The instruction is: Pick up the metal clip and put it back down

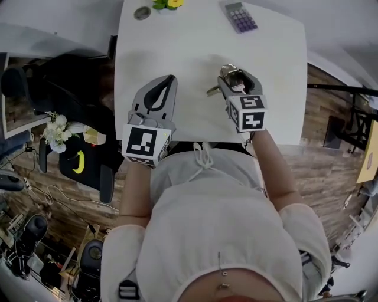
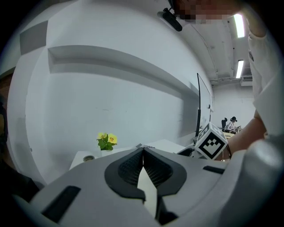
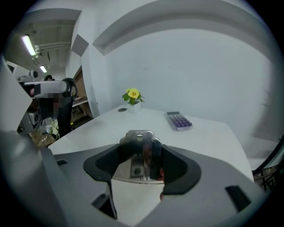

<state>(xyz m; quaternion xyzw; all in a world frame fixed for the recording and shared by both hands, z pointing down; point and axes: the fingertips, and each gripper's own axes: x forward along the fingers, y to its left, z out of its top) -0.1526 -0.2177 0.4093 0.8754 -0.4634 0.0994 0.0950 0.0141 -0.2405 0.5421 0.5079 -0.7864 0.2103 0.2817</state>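
Note:
The shiny metal clip (image 3: 140, 138) sits between the dark pads of my right gripper (image 3: 142, 155), which press on its two sides. From the head view the clip (image 1: 226, 75) is in the right gripper (image 1: 236, 78) over the near middle of the white table (image 1: 195, 35). One thin part sticks out to the left, and I cannot tell whether the clip touches the tabletop. My left gripper (image 1: 170, 79) rests to the left near the table's front edge. Its jaws (image 2: 143, 153) meet at the tips with nothing between them.
A purple-keyed calculator (image 1: 239, 16) (image 3: 179, 120) lies at the table's far right. A small pot of yellow flowers (image 1: 167, 3) (image 3: 132, 95) and a round lid-like object (image 1: 142, 13) are at the far edge. Chairs and a bag (image 1: 77, 162) stand on the floor at left.

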